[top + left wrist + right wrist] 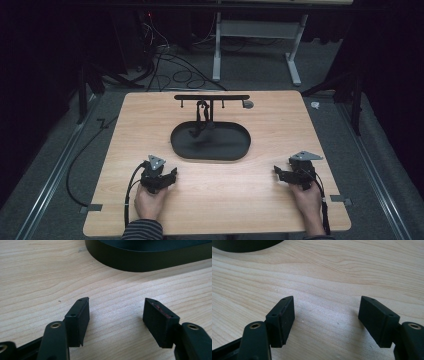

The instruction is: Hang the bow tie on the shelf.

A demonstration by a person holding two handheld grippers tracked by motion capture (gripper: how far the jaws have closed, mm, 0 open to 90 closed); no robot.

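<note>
Jaws stood wide and empty on both the left gripper [161, 176] and right gripper [291, 174], resting near the black tray [210, 150] on the wooden table [225, 200].

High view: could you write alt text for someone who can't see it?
A person's two hands rest on a light wooden table, each holding an open black two-jaw gripper, left and right. Beyond them sits a black oval tray with a black T-shaped stand rising at its far edge.
</note>
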